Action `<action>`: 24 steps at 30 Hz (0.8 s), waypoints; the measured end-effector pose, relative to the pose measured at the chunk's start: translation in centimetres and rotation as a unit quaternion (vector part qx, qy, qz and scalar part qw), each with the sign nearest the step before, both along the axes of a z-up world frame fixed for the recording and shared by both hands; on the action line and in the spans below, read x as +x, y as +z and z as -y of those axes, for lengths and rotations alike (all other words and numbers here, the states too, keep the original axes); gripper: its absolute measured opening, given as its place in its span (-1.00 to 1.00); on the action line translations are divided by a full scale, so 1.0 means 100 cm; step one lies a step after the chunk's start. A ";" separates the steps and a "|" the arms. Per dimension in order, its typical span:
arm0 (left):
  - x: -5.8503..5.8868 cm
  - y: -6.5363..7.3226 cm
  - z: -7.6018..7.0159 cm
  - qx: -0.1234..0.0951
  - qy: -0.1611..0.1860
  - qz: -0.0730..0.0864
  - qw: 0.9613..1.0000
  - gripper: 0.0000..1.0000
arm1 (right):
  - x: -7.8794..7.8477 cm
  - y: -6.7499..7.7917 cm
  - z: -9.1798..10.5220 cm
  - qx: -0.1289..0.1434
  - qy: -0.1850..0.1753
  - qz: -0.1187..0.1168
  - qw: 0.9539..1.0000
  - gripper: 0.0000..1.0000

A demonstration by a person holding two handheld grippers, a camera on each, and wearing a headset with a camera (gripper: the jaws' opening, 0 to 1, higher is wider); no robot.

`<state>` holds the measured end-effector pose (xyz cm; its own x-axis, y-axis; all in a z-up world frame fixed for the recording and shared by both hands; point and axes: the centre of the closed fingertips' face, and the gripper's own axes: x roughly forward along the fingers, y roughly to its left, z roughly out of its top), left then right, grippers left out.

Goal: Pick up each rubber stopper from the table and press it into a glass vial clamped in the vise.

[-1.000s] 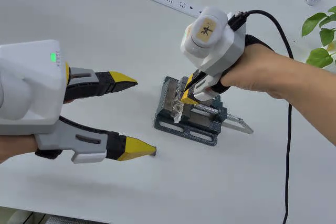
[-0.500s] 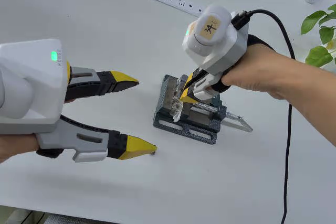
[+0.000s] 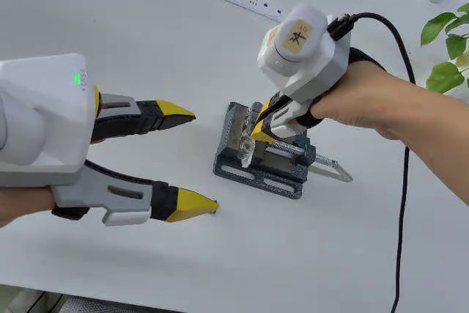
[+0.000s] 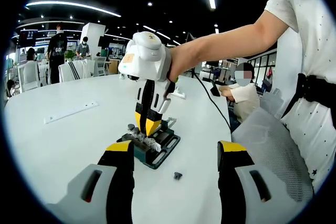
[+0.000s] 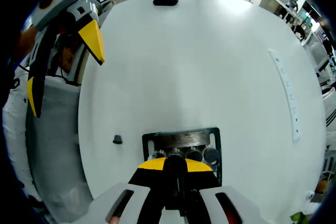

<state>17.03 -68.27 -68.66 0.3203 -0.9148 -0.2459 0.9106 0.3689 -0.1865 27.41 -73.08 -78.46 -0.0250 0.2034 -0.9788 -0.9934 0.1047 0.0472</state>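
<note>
Right tool [image 3: 258, 131] clamped on stopper [image 5: 176, 161] over vise [image 3: 253, 175]. Left tool [image 3: 206, 159] wide apart. Loose stopper [image 4: 177, 174] at vise's 7 o'clock.

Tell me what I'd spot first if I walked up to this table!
The right claw points straight down over the small vise in the middle of the table, pinching a dark stopper above the vials. The big left claw gapes wide open at the left. One small loose stopper lies on the white table near it.
</note>
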 end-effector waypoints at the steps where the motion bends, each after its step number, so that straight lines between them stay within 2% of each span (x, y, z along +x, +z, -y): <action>1: 0.000 0.000 0.000 0.000 0.000 -0.001 1.000 0.26 | 0.000 0.000 0.000 0.000 0.000 0.000 1.000 -0.85; 9: 0.001 -0.001 -0.002 -0.001 0.003 -0.001 1.000 0.26 | 0.001 0.000 -0.001 -0.003 -0.009 -0.005 1.000 -0.87; 17: 0.001 -0.002 -0.001 -0.004 0.001 -0.002 1.000 0.25 | 0.002 -0.001 -0.002 -0.035 0.000 -0.008 0.999 -0.90; 24: 0.002 0.000 0.002 -0.009 -0.002 -0.001 1.000 0.25 | 0.001 -0.003 -0.001 -0.051 -0.029 -0.020 0.998 -0.93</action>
<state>17.19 -68.51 -68.70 0.3154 -0.9209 -0.2290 0.9120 0.3609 -0.1950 27.51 -73.01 -78.72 -0.0547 0.1043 -0.9930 -0.9830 0.1692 0.0719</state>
